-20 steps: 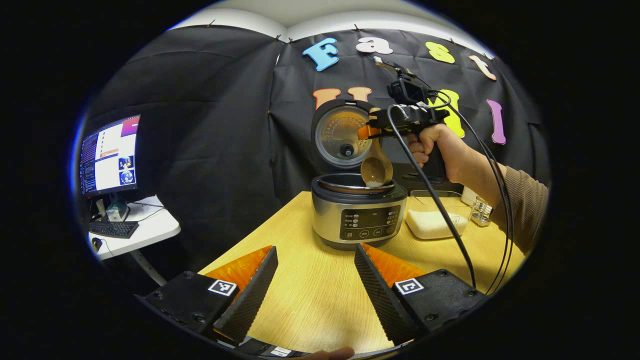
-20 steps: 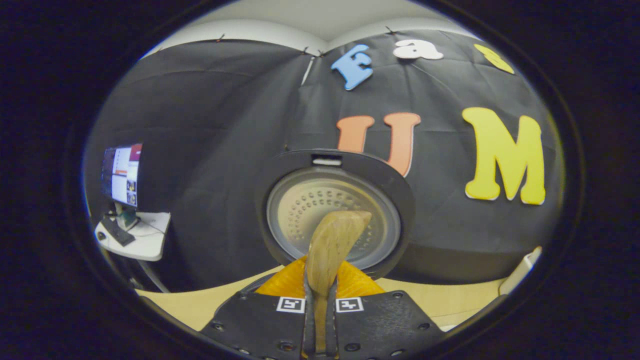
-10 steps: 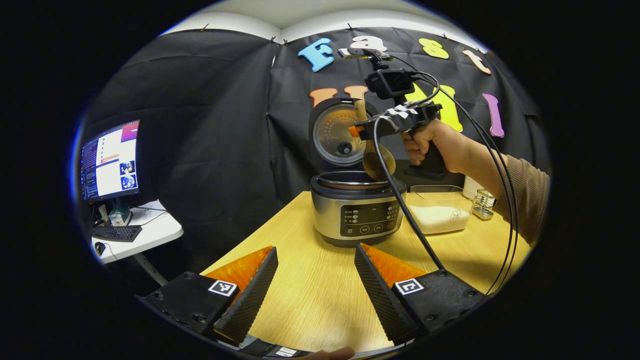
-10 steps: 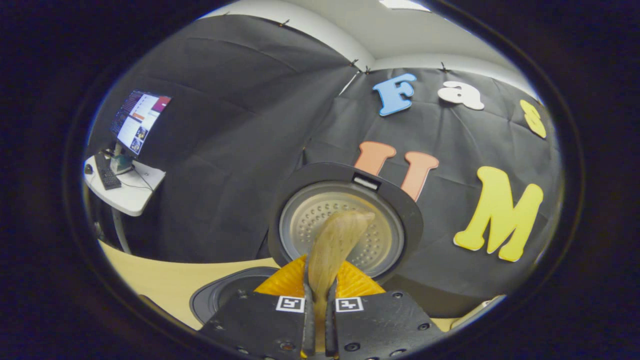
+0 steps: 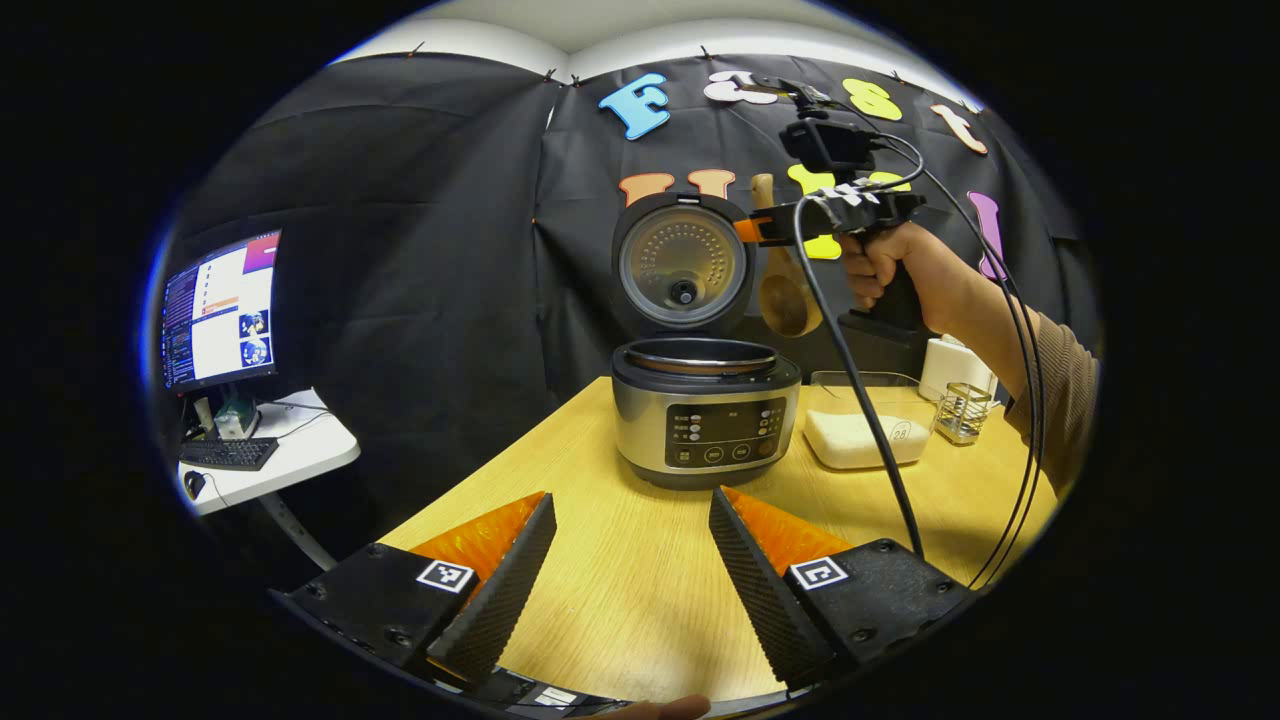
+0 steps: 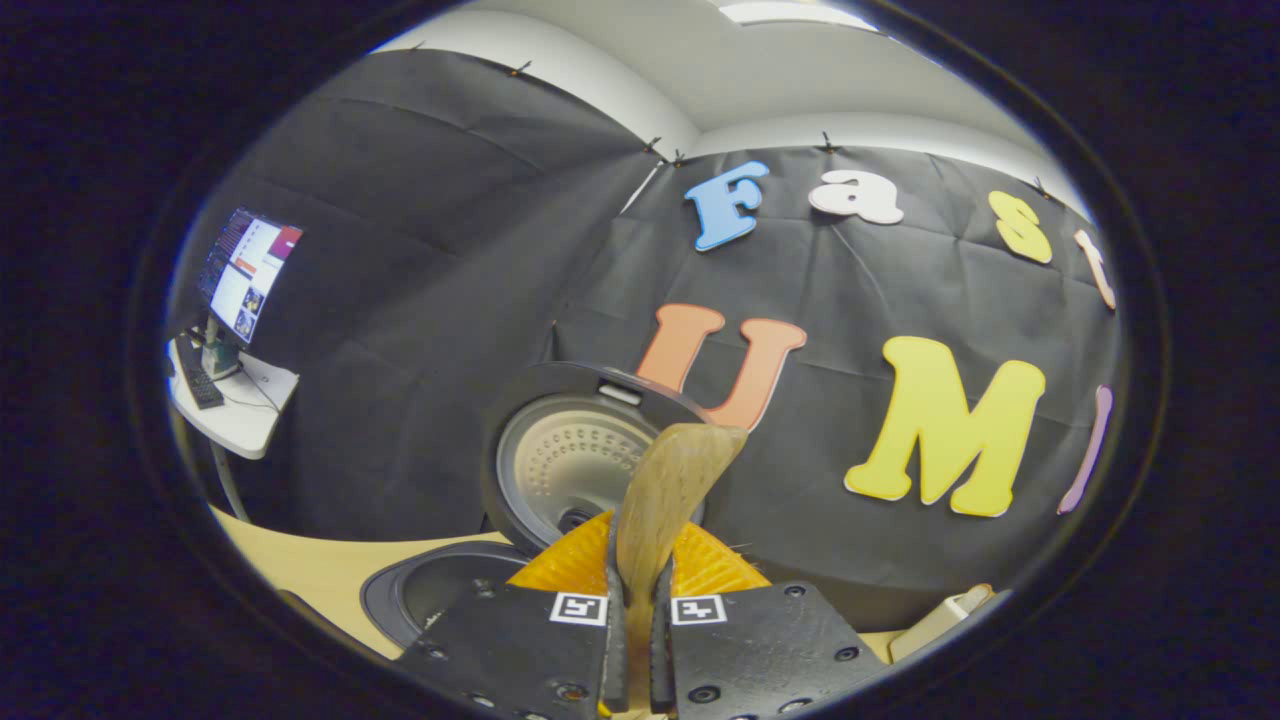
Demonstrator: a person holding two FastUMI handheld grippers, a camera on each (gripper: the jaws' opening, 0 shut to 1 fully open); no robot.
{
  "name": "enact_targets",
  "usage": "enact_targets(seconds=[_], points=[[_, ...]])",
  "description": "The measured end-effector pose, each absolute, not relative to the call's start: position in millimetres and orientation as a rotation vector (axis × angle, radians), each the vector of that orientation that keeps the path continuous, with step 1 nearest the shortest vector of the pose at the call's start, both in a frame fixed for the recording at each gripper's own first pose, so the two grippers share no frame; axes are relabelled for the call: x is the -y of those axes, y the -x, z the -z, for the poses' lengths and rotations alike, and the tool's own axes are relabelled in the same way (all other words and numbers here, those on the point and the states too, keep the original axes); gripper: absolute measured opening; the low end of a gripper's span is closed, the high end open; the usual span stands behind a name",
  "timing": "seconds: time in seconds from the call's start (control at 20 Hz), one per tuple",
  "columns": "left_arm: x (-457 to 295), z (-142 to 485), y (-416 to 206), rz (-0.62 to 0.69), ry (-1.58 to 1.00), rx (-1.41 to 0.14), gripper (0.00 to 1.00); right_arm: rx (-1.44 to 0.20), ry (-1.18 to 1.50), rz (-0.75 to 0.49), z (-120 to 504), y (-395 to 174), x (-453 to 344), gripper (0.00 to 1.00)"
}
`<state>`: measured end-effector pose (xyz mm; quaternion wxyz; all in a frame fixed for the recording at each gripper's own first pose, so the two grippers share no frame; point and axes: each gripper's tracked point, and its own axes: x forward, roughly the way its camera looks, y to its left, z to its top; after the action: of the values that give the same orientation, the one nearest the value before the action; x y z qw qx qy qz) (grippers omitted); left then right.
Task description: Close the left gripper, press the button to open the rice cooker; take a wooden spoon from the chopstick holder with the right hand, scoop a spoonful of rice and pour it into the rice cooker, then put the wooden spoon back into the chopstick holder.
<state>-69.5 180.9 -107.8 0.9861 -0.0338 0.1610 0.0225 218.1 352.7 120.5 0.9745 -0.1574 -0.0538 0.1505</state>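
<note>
Right claw (image 6: 638, 640) pinched wooden spoon (image 6: 665, 495) beside open rice cooker (image 5: 705, 410); left claw (image 5: 630, 560) spread. Keep handle vertical over chopstick holder (image 5: 962, 412).

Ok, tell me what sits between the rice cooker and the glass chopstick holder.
In the left gripper view, a clear tub of rice sits on the table between the rice cooker and the chopstick holder.

There were two hand-held grippers, left (image 5: 632, 560) and right (image 5: 748, 231), one rice cooker (image 5: 705, 410), one wooden spoon (image 5: 783, 290), one rice container (image 5: 866, 432), one glass holder (image 5: 962, 412) near the bench's (image 5: 620, 600) far edge, and one monitor (image 5: 218, 312).
</note>
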Motion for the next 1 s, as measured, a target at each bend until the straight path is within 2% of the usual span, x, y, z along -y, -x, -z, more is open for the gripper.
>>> enact_targets(seconds=[0.25,1.0], points=[[-155,108,66,-0.011,0.069,-0.33,0.99,0.095,0.276,-0.228,-121,-220,-279,0.08],[-71,111,41,0.123,0.065,-0.329,0.99,0.002,0.223,0.141,-79,-233,6,0.08]])
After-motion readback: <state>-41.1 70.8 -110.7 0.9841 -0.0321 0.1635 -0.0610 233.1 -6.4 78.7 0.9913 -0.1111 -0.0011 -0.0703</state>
